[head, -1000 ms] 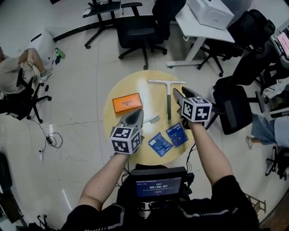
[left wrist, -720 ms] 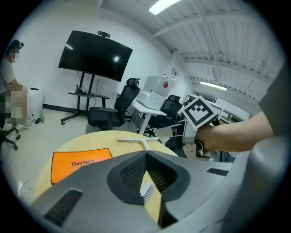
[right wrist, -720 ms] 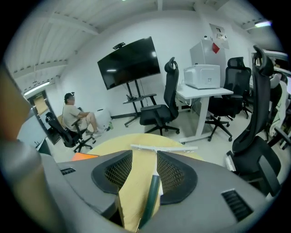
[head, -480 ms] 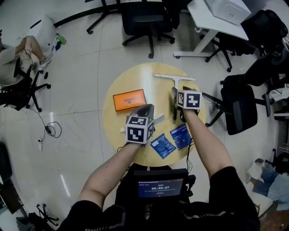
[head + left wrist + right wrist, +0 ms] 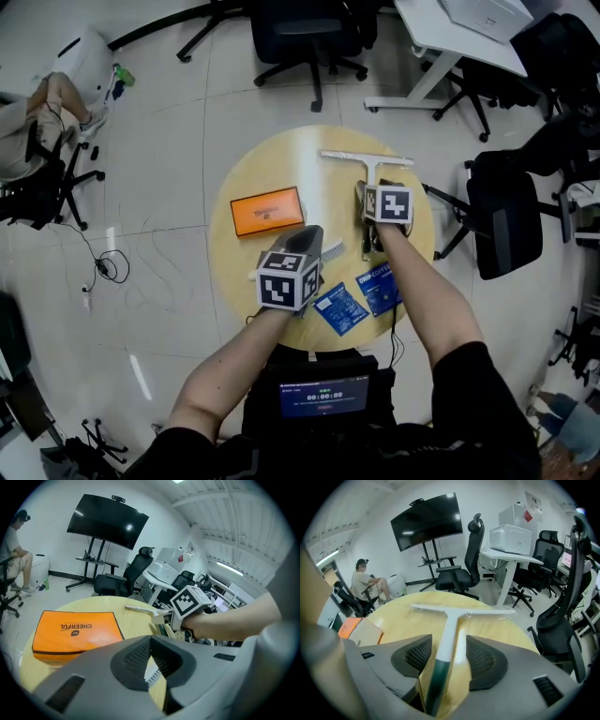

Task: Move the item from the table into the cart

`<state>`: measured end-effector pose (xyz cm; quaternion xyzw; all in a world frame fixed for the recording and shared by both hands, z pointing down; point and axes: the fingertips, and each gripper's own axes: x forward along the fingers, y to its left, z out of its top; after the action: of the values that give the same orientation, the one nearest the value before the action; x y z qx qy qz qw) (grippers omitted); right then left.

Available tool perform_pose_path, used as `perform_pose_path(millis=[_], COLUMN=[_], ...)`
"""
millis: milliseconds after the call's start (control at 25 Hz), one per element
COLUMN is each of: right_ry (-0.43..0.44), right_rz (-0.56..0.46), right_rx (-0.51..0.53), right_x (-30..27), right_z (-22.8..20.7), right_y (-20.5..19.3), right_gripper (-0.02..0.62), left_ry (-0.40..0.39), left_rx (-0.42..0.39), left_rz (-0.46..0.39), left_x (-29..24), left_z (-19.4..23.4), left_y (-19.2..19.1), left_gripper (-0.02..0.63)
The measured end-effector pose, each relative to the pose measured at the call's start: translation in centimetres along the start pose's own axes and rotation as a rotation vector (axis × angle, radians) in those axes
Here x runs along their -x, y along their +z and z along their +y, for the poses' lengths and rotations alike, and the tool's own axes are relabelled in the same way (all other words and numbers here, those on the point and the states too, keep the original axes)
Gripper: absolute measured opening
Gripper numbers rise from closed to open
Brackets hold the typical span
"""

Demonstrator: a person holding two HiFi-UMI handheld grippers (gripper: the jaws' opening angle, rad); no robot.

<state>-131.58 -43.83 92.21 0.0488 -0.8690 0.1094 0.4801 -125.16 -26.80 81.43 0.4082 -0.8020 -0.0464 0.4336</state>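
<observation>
We see the right gripper (image 5: pixel 448 640) tipped down over the round yellow table (image 5: pixel 281 169), with its jaws spread wide. They have just been opening, and the squeegee (image 5: pixel 454 612) lies between them, its shaft running up the gap while neither pad presses on it. The squeegee rests flat on the table's right side. Its white crossbar lies toward the far edge and its dark green handle points back toward us. The left gripper (image 5: pixel 150 639) hovers low over the middle of the table. Its jaw tips meet at a point and nothing is caught between them. Through the small gap behind the tips we see the bristles of a white brush (image 5: pixel 153 673) on the tabletop, though from this angle we cannot be sure whether the gripper touches it. An orange box (image 5: pixel 266 210) lies flat to the left of the brush, well apart from the squeegee. Two blue packets (image 5: pixel 339 307) lie side by side near the table's near edge, between our two forearms. Just below that edge sits a dark unit with a lit screen (image 5: pixel 323 394). Beyond the table stand black office chairs (image 5: pixel 305 33) and a white desk (image 5: pixel 450 42).
</observation>
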Motion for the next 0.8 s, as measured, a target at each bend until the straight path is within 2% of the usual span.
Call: perform_pose_path(millis=[80, 240, 360, 480, 600, 800], right_ry=[-0.014, -0.025, -0.052, -0.069, -0.067, -0.042], right_rz=[0.008, 0.032, 0.036, 0.038, 0.007, -0.062], right_rx=[-0.004, 0.006, 0.012, 0.002, 0.034, 0.01], right_x=[-0.5, -1.6, -1.9, -1.5, -0.5, 3.9], right_z=[-0.2, -0.4, -0.3, -0.5, -0.1, 0.3], right_y=[0.0, -0.7, -0.5, -0.3, 0.5, 2.0], right_gripper=[0.164, 0.163, 0.104, 0.074, 0.072, 0.069], left_ry=[0.003, 0.006, 0.007, 0.01, 0.015, 0.011], left_rx=[-0.02, -0.039, -0.034, -0.032, -0.028, -0.04], left_rz=[-0.003, -0.023, -0.025, -0.018, -0.022, -0.052], left_x=[-0.2, -0.4, -0.2, 0.0, 0.8, 3.1], left_z=[0.0, -0.1, 0.3, 0.5, 0.8, -0.9], left_y=[-0.1, -0.2, -0.3, -0.4, 0.0, 1.5], left_gripper=[0.017, 0.017, 0.017, 0.017, 0.017, 0.017])
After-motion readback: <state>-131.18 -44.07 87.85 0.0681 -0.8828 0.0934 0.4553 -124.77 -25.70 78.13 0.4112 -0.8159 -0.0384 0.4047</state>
